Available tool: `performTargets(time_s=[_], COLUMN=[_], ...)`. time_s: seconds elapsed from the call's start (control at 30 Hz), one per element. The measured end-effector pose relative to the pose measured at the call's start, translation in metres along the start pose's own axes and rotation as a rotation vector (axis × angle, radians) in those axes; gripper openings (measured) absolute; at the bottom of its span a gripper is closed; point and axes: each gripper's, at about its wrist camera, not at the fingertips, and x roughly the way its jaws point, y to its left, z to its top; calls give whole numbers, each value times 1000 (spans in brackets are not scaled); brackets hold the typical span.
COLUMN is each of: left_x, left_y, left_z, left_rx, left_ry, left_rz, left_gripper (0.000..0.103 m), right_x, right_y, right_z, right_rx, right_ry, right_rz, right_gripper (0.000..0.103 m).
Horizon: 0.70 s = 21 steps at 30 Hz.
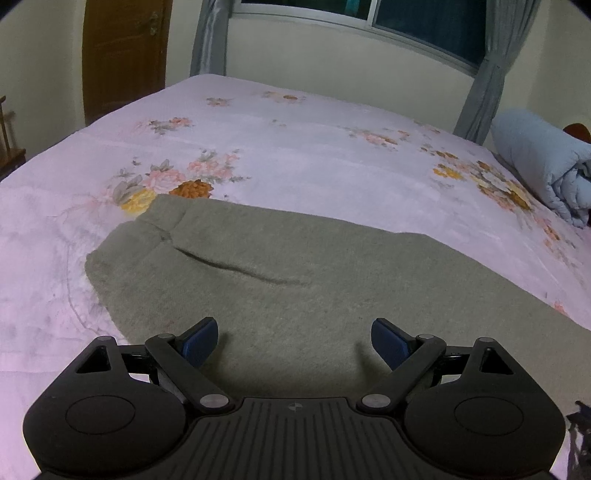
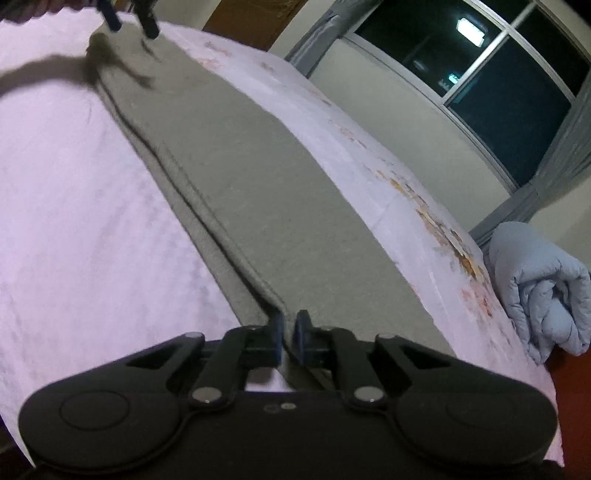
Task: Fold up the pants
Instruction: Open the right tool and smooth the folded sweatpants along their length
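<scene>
The pants (image 2: 258, 177) lie lengthwise between the 2 grippers: right gripper (image 2: 289, 334) clenched, apparently on the near hem; left gripper (image 1: 293, 341) spread wide above the far end.

The left wrist camera sits just behind its own gripper (image 1: 294, 341), low and close over the pants (image 1: 295, 277) near the bed's (image 1: 295, 147) near edge, looking down and across to the far edge, the window (image 1: 424, 26) and the door (image 1: 122, 55). The right wrist camera, rolled so the scene tilts, looks from behind its gripper (image 2: 289, 338) along the length of the pants (image 2: 240, 184). Both views share the pants, the bed, the window and the rolled blanket (image 1: 546, 170); the right view also catches the left gripper (image 2: 131, 20) at its top left.
</scene>
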Motion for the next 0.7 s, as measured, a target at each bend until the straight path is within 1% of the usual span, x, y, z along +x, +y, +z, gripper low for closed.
performTargets(time_s=[0.1, 0.23, 0.3, 0.4, 0.57, 0.63, 0.7], left_x=[2, 7, 10, 11, 12, 11, 11], left_y=[2, 5, 5, 6, 5, 5, 5], left_z=[-1, -5, -7, -11, -15, -16, -17], left_rx=[6, 7, 12, 31, 50, 54, 63], left_ry=[4, 11, 18, 19, 27, 24, 23], left_rz=[10, 48, 63, 67, 72, 66, 66], left_gripper=[90, 90, 90, 90, 90, 90, 90], right_x=[-11, -10, -7, -16, -11, -17, -25], right_y=[-6, 2, 5, 0, 9, 4, 1], right_z=[0, -6, -5, -4, -11, -10, -12], right_rx=[7, -38, -53, -29, -95, -72, -69], right_ry=[-42, -9, -4, -30, 11, -17, -44], right_rz=[-13, 19, 12, 2, 34, 43, 76], right_gripper=[0, 0, 0, 0, 0, 0, 0])
